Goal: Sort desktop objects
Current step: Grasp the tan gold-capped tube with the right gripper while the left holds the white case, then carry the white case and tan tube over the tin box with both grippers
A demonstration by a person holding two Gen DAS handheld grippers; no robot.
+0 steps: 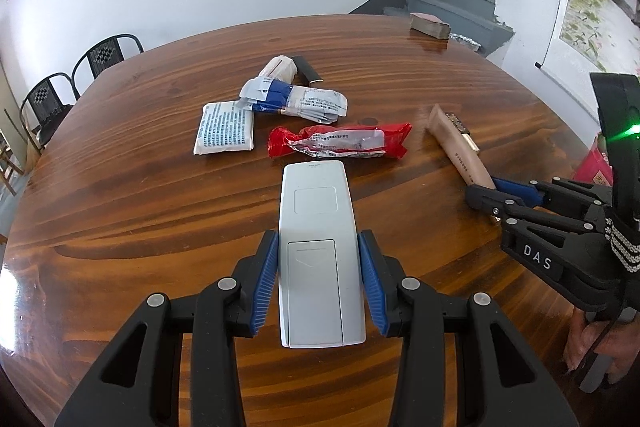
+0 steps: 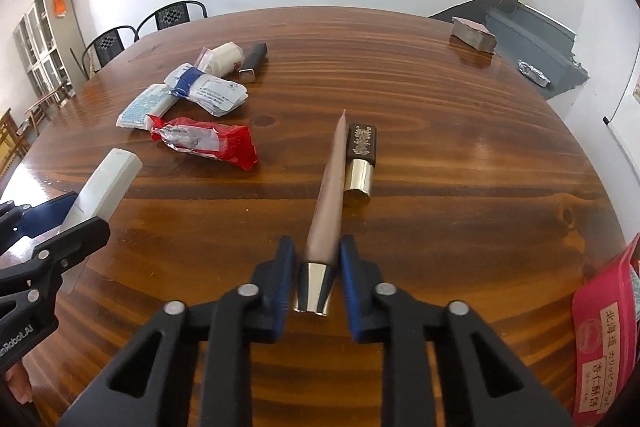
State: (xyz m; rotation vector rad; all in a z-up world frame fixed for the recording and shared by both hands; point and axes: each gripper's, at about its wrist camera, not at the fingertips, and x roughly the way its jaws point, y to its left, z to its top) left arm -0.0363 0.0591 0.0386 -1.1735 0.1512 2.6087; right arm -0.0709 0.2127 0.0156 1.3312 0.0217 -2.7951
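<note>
A white remote control (image 1: 316, 227) lies face down along my left gripper (image 1: 319, 239), whose blue pads are shut on both of its long sides; the remote (image 2: 106, 183) and this gripper (image 2: 74, 217) also show at the left of the right wrist view. My right gripper (image 2: 317, 243) is shut on the silver-capped end of a beige cosmetic tube (image 2: 332, 179), which points away across the wooden table (image 2: 440, 147). In the left wrist view the same tube (image 1: 456, 147) sits in the right gripper (image 1: 486, 189). A brown bottle with a gold cap (image 2: 360, 159) lies right beside the tube.
A red packet (image 1: 340, 141), a white tissue pack (image 1: 224, 133) and blue-and-white pouches (image 1: 296, 101) lie clustered mid-table, with a small black case (image 2: 254, 61) behind them. A pink package (image 2: 600, 339) sits at the near right edge. A card stack (image 2: 474, 35) rests far right. Chairs (image 2: 172, 15) stand beyond.
</note>
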